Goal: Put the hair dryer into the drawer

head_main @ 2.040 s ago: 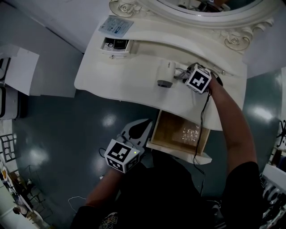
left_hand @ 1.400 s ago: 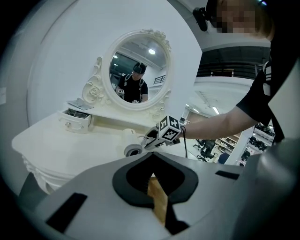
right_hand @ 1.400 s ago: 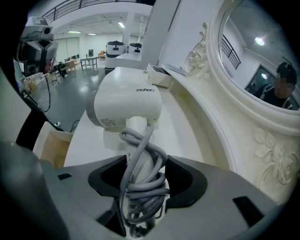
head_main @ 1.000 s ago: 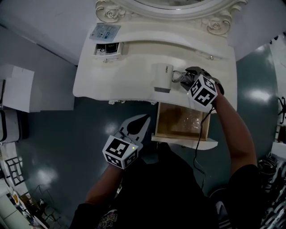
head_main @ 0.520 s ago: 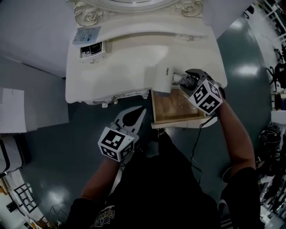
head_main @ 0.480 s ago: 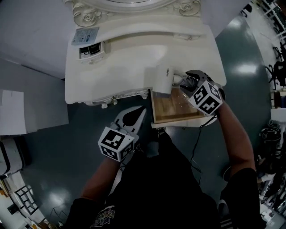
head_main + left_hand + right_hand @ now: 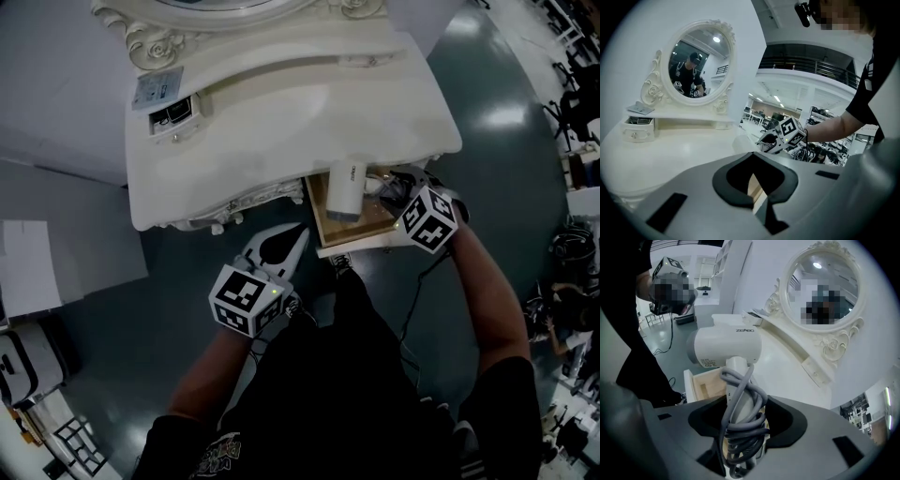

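Note:
The white hair dryer point(image 7: 345, 191) hangs over the open wooden drawer point(image 7: 325, 237) at the front of the white dressing table point(image 7: 281, 122). My right gripper point(image 7: 387, 188) is shut on its handle, which has the grey cord wound around it. In the right gripper view the hair dryer point(image 7: 724, 347) points its barrel left above the drawer point(image 7: 700, 383), with the handle between my right gripper point(image 7: 743, 430) jaws. My left gripper point(image 7: 281, 251) hovers over the floor left of the drawer, shut with nothing in it. The left gripper point(image 7: 755, 190) view shows its jaw tips together.
An oval mirror point(image 7: 696, 65) in an ornate frame stands at the back of the table. A small open box drawer point(image 7: 171, 113) with a booklet point(image 7: 157, 87) on top sits at the table's back left. Dark green floor point(image 7: 112, 281) surrounds the table.
My right gripper has carried the hair dryer off the table top toward the front, so it now hangs over the open drawer. The left gripper has stayed where it was.

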`<state>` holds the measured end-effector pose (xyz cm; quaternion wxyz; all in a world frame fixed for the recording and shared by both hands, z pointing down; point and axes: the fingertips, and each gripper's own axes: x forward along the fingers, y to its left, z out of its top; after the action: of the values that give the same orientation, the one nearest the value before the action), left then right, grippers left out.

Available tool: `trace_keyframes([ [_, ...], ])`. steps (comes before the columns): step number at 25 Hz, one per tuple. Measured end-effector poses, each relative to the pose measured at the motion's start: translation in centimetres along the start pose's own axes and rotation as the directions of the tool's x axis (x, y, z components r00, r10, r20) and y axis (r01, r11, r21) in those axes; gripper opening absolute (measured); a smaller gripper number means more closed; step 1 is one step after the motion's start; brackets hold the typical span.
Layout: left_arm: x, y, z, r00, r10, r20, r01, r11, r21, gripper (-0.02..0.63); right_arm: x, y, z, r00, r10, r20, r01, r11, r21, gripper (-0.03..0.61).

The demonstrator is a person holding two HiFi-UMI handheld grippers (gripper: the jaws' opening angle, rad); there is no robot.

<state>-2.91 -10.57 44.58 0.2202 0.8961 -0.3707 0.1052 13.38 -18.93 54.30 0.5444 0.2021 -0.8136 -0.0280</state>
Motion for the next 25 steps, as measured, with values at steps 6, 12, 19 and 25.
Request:
trace_keyframes([
  [6, 0.4, -1.1, -1.4, 0.999, -0.016, -0.035, 0.016, 1.000, 0.009, 0.003, 2.3, 1.9, -2.7, 0.996, 0.054, -0.067, -0.056, 0.998, -0.033, 0.256],
  [12, 0.8, -1.7, -2.8, 0.999, -0.005, -0.053, 0.005, 1.000, -0.009, 0.003, 5.1, 2.9, -4.5, 0.987, 0.109, -0.117, -0.119, 0.989, -0.082, 0.256],
  [19, 1.8, -2.0, -4.9, 0.997, -0.001, -0.075, 0.001, 1.000, -0.002, 0.003, 8.8, 3.2, -6.2, 0.972, 0.169, -0.164, -0.193, 0.971, -0.142, 0.256],
  [25, 2.6, -1.3, -6.3, 0.995, 0.028, -0.095, -0.030, 0.999, -0.019, 0.003, 11.8, 3.6, -6.7, 0.961, 0.213, -0.177, -0.240, 0.959, -0.151, 0.256],
])
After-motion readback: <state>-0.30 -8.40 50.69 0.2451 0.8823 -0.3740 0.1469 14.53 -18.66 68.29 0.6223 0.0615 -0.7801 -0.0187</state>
